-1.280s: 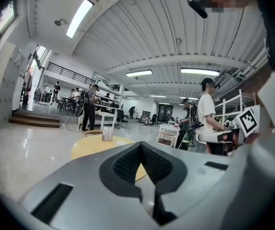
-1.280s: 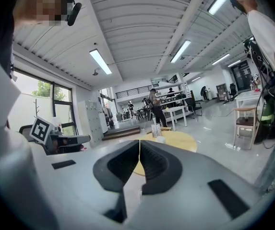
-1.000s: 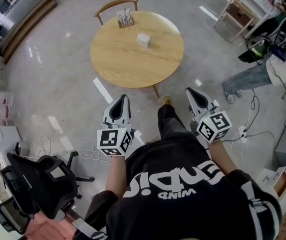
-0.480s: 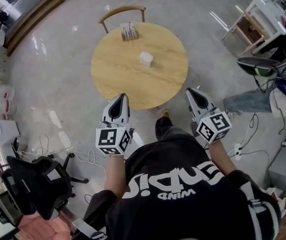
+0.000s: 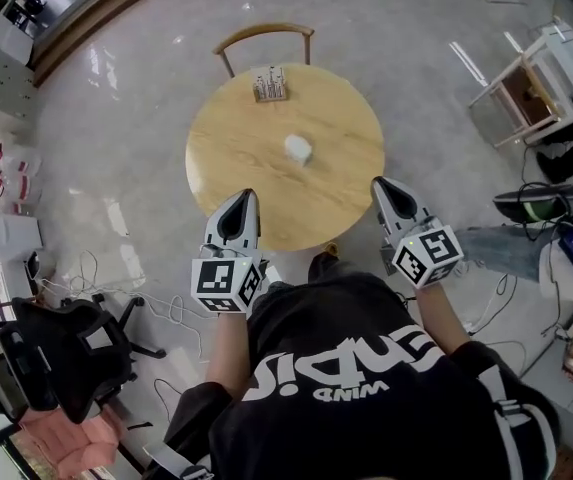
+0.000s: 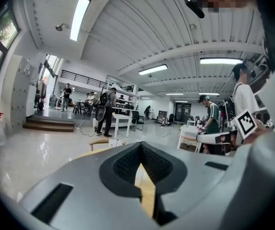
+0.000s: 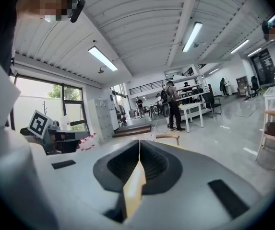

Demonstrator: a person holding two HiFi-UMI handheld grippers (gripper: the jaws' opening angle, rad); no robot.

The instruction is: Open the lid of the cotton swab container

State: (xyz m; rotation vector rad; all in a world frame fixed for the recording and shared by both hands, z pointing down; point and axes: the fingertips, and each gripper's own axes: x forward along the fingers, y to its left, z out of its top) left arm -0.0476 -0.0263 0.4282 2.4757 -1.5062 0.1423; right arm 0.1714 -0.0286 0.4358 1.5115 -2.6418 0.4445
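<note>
The cotton swab container (image 5: 298, 149) is set near the middle of the round wooden table (image 5: 228, 173), with bare tabletop around it on every side. A small rack (image 5: 270, 85) is placed close to the table's far edge, well apart from the container, and a wooden chair (image 5: 264, 36) is tucked in just behind that edge. The left gripper (image 5: 249, 195) and the right gripper (image 5: 378, 182) are held side by side at the near rim, well short of the container. Both pairs of jaws are pressed together with nothing between them. Open floor is seen to the left and right of the table. An office chair (image 5: 61, 353) is parked well off to the left.
</note>
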